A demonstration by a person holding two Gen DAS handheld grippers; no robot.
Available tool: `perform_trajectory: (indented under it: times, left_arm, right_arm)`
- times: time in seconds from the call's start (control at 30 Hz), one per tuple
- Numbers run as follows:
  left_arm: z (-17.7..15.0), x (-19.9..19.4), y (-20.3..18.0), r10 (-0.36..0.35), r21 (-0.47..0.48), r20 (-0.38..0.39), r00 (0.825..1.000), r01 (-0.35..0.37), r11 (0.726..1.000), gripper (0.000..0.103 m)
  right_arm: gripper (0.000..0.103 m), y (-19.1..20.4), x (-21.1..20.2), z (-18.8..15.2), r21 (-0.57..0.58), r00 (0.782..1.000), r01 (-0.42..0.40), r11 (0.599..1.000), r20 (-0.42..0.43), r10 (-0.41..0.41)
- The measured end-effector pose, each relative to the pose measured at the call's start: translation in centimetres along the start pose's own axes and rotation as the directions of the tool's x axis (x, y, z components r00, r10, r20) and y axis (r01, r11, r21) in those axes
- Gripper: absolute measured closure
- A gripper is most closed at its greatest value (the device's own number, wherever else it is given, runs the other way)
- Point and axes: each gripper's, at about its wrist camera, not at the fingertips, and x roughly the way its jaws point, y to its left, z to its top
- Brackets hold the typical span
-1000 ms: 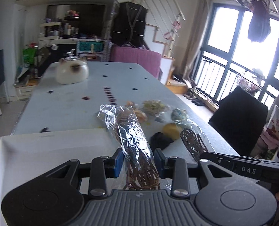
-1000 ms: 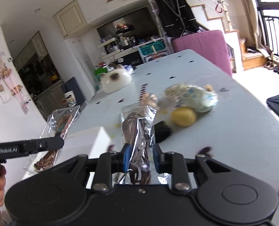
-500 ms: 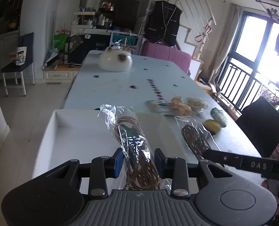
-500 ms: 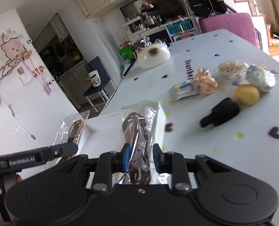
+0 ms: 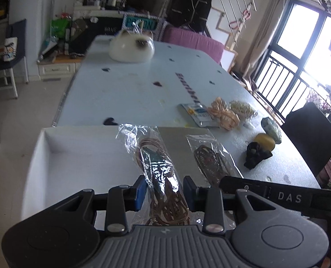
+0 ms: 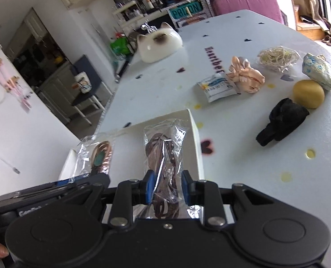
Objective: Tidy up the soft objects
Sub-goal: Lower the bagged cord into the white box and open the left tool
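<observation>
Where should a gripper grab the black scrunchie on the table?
Pinch the black scrunchie across its narrow tail end, from above. It lies flat and elongated, and the bunched end touches the yellow ball, so the tail toward the tray likely has the freest access.

- Long white table (image 5: 129,93) with small dark heart prints and a dark line of lettering (image 6: 212,60) is carrying everything.
- White box (image 5: 80,131) is sitting at the near left end, on the tabletop.
- White cat-face item (image 5: 132,48) is resting at the far end.
- Small printed packet (image 6: 216,87) is lying mid-table, touching a peach fabric scrunchie (image 6: 246,76) on its right.
- Bagged pale string bundle (image 6: 277,58) is lying just beyond the scrunchie.
- Yellow round ball (image 6: 308,93) is touching a blue-and-white patterned bundle (image 6: 319,71) at far right.
- Black fabric piece (image 6: 281,120) is lying just near of the ball.
</observation>
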Motion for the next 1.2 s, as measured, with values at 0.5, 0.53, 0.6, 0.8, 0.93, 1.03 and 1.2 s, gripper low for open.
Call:
perform_trajectory:
  times: [0.5, 0.53, 0.6, 0.8, 0.93, 1.03, 1.2]
  left_arm:
    - [-0.2, 4.8, 0.5, -0.053, -0.068, -0.073, 0.996, 0.048, 0.997, 0.065]
    - [-0.2, 4.9, 0.5, -0.054, -0.069, -0.077, 0.996, 0.049, 0.996, 0.065]
    - [-0.3, 5.0, 0.5, -0.054, -0.067, -0.083, 0.995, 0.048, 0.997, 0.065]
    - [-0.8, 5.5, 0.1, -0.053, -0.042, -0.102, 0.993, 0.049, 0.998, 0.046]
    - [-0.9, 5.1, 0.4, -0.041, -0.047, -0.084, 0.996, 0.037, 0.998, 0.042]
    - [-1.1, 4.5, 0.7, -0.034, -0.046, -0.072, 0.997, 0.031, 0.998, 0.046]
    - [-1.4, 4.1, 1.0, -0.01, -0.033, -0.07, 0.997, 0.007, 0.999, 0.065]
  right_arm:
    - [0.065, 0.4, 0.5, 1.1, -0.055, 1.0, 0.023, 0.998, 0.014, -0.023]
    - [0.065, 0.3, 0.2, 1.1, -0.059, 1.0, 0.018, 0.998, 0.019, -0.017]
    - [0.066, 0.2, -0.4, 1.0, -0.074, 0.999, 0.014, 0.997, 0.031, -0.012]
    - [0.083, 0.5, -1.8, 0.1, -0.172, 0.999, -0.023, 0.985, 0.027, 0.028]
    - [0.092, 1.0, -1.0, -0.6, -0.246, 1.0, -0.002, 0.969, -0.005, 0.001]
    - [0.095, 1.1, 0.2, -0.7, -0.254, 0.999, 0.034, 0.967, -0.014, -0.039]
    - [0.1, 1.8, 2.5, -1.0, -0.283, 0.996, 0.054, 0.958, -0.056, -0.072]
